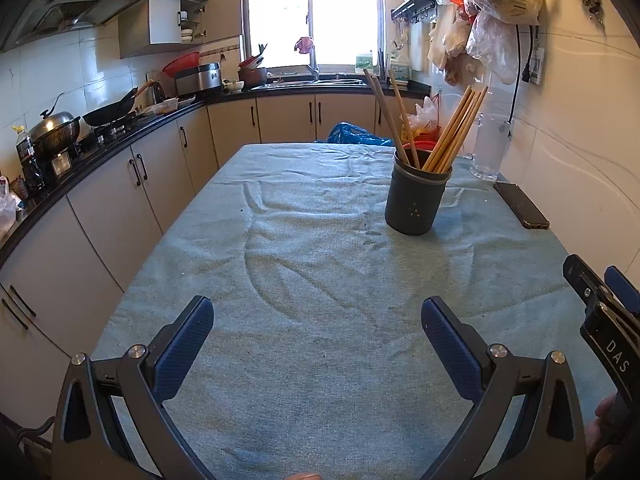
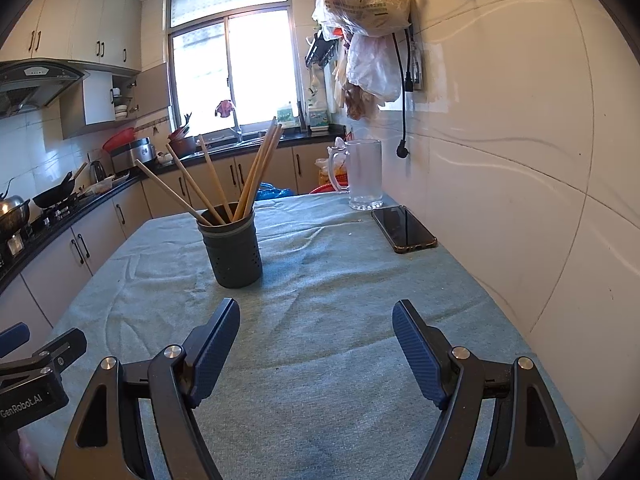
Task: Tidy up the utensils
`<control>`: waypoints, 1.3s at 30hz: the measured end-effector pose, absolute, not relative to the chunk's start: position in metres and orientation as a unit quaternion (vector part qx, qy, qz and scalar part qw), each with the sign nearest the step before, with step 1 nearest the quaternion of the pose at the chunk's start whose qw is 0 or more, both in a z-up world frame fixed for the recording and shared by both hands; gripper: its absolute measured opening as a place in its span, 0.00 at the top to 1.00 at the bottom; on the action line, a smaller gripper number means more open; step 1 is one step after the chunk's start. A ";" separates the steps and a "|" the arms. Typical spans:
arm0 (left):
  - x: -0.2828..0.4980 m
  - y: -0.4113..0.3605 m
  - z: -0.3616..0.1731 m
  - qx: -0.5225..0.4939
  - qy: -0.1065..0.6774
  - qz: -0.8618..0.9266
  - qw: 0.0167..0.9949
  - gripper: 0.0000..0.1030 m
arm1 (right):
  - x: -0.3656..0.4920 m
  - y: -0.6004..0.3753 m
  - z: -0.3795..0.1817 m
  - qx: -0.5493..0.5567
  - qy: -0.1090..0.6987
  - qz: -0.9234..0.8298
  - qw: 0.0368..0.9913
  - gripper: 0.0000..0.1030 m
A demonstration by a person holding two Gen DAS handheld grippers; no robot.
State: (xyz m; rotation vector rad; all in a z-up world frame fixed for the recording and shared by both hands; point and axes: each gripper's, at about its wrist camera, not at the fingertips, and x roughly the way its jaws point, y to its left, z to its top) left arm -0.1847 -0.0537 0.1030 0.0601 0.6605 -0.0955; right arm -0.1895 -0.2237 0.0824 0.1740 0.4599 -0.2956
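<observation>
We see the wooden chopsticks [image 2: 224, 184] standing loosely in a dark perforated utensil holder [image 2: 234, 254], fanned out and leaning against its rim. The holder stands upright on the table, ahead of the right gripper [image 2: 316, 344] and a little to its left; from the left gripper [image 1: 318, 336] it lies ahead and to the right, well apart from both. Both grippers hang above the cloth with jaws spread wide and nothing between their blue pads. The table is covered by a wrinkled pale blue-green towel [image 2: 340, 320]. Beyond the right gripper, to its right near the wall, a dark smartphone [image 2: 404, 230] lies flat, and just past it stands a frosted glass mug [image 2: 364, 174]. The tiled wall [image 2: 520, 160] on that side carries hanging plastic bags [image 2: 366, 4]. Far ahead, a bright window [image 2: 232, 68] sits above the sink counter, and along the left run beige cabinets [image 1: 120, 208], a wok [image 1: 110, 112] on the stove and a range hood [image 1: 76, 4].
</observation>
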 end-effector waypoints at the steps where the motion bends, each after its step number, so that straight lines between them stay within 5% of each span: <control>1: -0.185 -0.054 0.103 0.029 0.324 -0.047 0.944 0.00 | -0.190 -0.223 0.083 0.085 0.226 -0.145 0.959 0.20; 39: -0.185 -0.057 0.097 0.029 0.332 -0.052 0.941 0.00 | -0.193 -0.218 0.081 0.067 0.209 -0.138 0.966 0.18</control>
